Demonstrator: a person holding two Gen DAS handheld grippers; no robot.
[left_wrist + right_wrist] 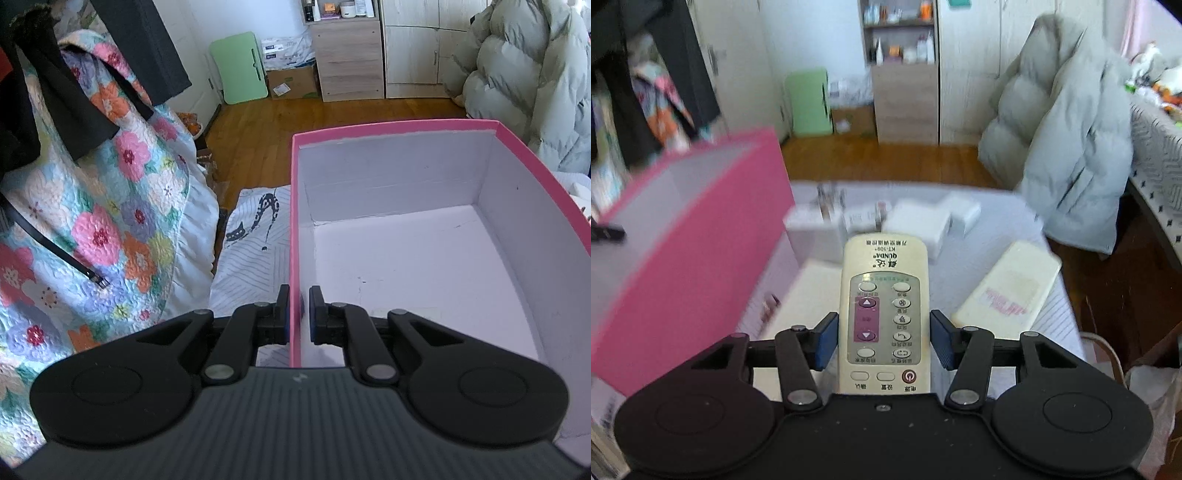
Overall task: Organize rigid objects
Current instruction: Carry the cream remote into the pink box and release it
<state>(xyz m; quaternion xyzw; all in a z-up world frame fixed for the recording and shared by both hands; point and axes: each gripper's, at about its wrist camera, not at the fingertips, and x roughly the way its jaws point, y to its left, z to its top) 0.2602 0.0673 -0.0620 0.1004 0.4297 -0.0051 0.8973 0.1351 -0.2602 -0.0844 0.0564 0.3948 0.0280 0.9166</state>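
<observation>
Between my right tongs (884,339) lies the remote control (884,295), its long axis running straight out toward twelve o'clock along the fingers, button face up and power button nearest the camera. The blue pads (827,339) flank its two long edges; the nine o'clock pad meets the casing, the three o'clock pad appears to touch it too, so I judge the remote gripped across its width, though a fine gap cannot be excluded. My left tongs (299,314) stand narrow, straddling the left wall of the pink box (388,127): one finger outside at nine o'clock, the other inside at three o'clock; the outer pad meets the wall, while a slim gap shows beside the inner one, so I cannot say the pinch is complete. The box's white interior shows nothing in it and opens toward two o'clock of the left tongs. Seen from the right wrist, the same box sits at ten o'clock, blurred, close beside the remote. The relation that governs the coming move, in my judgement: the box lies left of the held remote, and the right tongs must carry it toward ten o'clock over the pink rim. On the bed beyond lie white cartons (919,225) at twelve o'clock and a cream slab (1008,288) at two o'clock.
</observation>
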